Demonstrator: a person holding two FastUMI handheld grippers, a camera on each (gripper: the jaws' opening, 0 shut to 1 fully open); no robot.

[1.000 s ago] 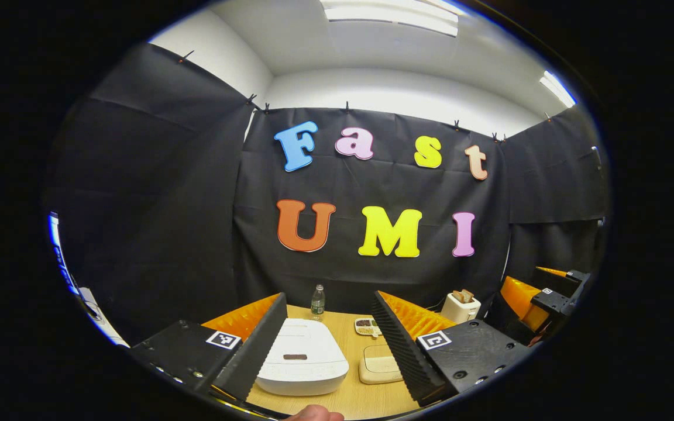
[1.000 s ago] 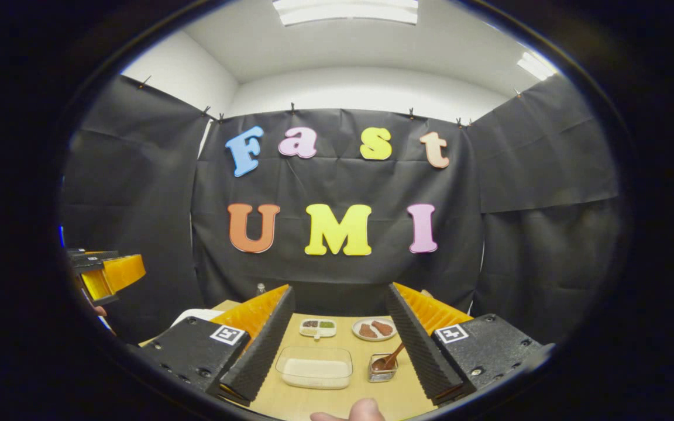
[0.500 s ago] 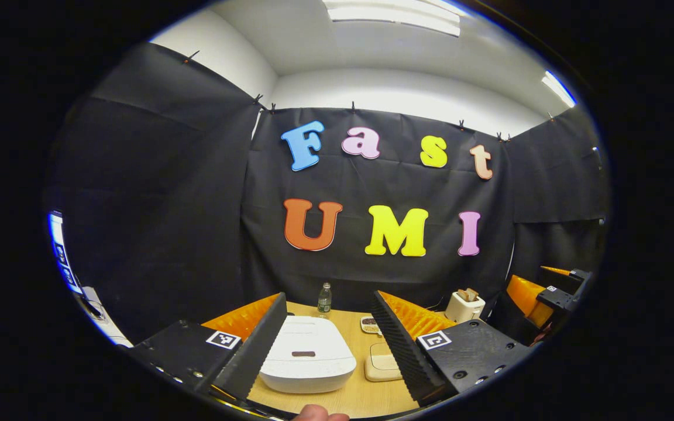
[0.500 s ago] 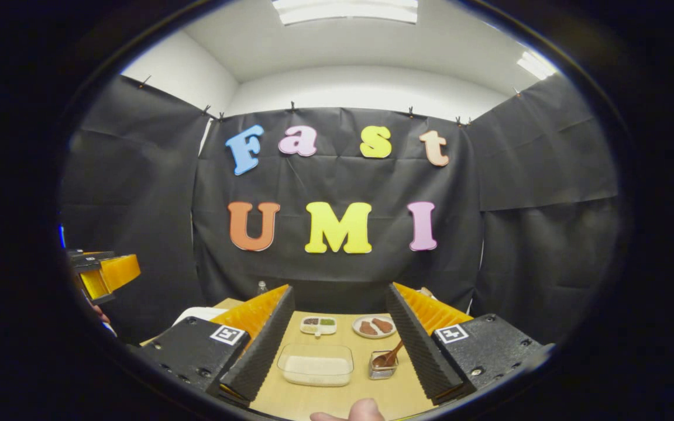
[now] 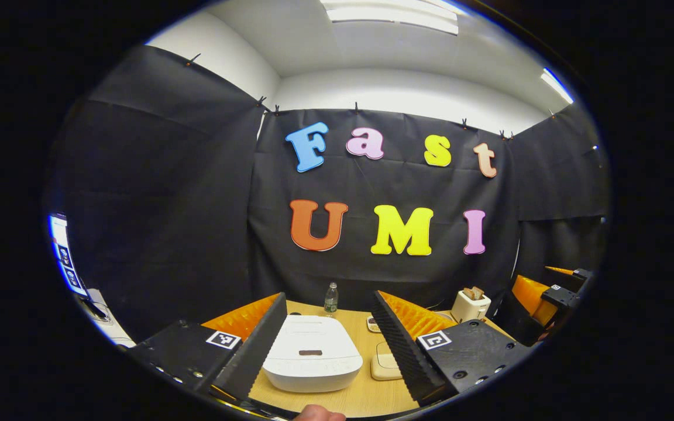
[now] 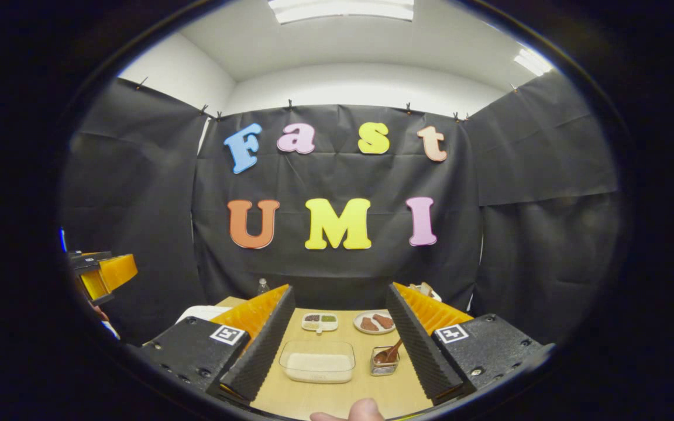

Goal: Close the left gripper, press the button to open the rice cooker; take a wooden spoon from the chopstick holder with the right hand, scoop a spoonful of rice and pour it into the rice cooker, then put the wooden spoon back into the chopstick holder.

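Observation:
A white rice cooker [image 5: 312, 361] with its lid down sits on the wooden table [image 5: 360, 397], framed between the fingers of my left gripper [image 5: 328, 301], which stands open above and short of it. In the right gripper view a clear tub of rice [image 6: 317, 369] lies on the table [image 6: 325, 400], and beside it a small metal chopstick holder [image 6: 384, 365] carries a wooden spoon [image 6: 391, 352]. My right gripper [image 6: 340, 292] is open and empty above them. The left gripper [image 6: 102, 275] shows far left there; the right gripper [image 5: 547, 292] shows far right in the left gripper view.
A water bottle [image 5: 330, 298] and a toaster [image 5: 470, 304] stand at the table's back. A divided snack dish [image 6: 320, 321] and a plate of brown pieces [image 6: 374, 322] lie behind the rice tub. A cream tub [image 5: 385, 365] sits right of the cooker. A fingertip [image 6: 353, 410] shows at the bottom.
My left gripper has drifted left, so the rice cooker now sits more to the right between its fingers. The right gripper has tilted down a little; the table things sit higher.

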